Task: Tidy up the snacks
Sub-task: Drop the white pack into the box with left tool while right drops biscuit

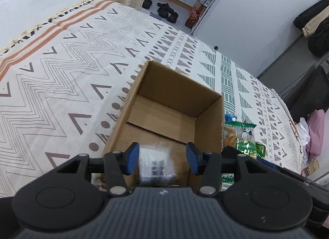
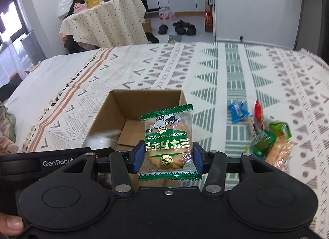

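Right gripper (image 2: 167, 157) clamps a green biscuit packet (image 2: 167, 142) over the cardboard box (image 2: 102, 120); left gripper (image 1: 162, 160) stands partly open around a blurred clear packet (image 1: 156, 164) above the box's bare floor.

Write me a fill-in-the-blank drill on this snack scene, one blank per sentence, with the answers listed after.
1. The right gripper is shut on a biscuit packet with ____ sawtooth edges.
2. The cardboard box stands on a patterned ____.
3. The small packet lying alone beside the snack pile is ____.
4. A clear wrapped snack sits between the pads of the ____ gripper, over the box.

Answers: green; blanket; blue; left
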Tool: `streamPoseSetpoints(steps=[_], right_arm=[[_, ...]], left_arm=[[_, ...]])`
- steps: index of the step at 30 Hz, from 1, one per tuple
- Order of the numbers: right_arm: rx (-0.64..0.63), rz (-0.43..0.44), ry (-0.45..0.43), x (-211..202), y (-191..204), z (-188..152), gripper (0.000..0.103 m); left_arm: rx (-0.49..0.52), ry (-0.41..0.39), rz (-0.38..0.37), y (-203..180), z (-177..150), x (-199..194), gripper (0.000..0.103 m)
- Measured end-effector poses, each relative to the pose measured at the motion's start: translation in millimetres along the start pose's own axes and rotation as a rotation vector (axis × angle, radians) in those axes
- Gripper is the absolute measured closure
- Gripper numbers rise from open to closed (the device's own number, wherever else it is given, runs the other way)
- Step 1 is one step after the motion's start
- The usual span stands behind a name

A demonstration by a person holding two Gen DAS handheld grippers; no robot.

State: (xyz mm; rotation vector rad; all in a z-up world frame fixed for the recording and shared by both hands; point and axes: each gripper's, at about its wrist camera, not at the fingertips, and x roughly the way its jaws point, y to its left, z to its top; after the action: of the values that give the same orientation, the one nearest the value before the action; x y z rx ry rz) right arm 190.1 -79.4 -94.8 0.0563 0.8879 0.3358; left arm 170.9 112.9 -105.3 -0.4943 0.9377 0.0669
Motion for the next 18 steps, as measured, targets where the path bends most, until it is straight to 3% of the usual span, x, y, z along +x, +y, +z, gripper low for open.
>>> streamPoseSetpoints(steps=[4,11,14,16,18], right_arm=[[0.010,0.017,0.010,3,5,-1,0.056],[0.004,0.054,0.033,6,14,-3,0.055],[-0.003,0.053,0.038,2,17,-4,0.047],[0.001,0.043,0.016,-8,14,-2,0.030],[0.009,0.033,-0.007,-18,9,0,0.028]], left_arm=[[-0.016,-0.020,-0.002,10,6,-9,0.050],[-0.045,-0.047,0.054,24,8,-23,0.036],[-0.046,-0.040,0.056,25,6,-27,0.027],[-0.049,-0.039,0.053,24,4,-32,0.024],[-0.056,-0.034,0.053,24,2,-37,0.021]])
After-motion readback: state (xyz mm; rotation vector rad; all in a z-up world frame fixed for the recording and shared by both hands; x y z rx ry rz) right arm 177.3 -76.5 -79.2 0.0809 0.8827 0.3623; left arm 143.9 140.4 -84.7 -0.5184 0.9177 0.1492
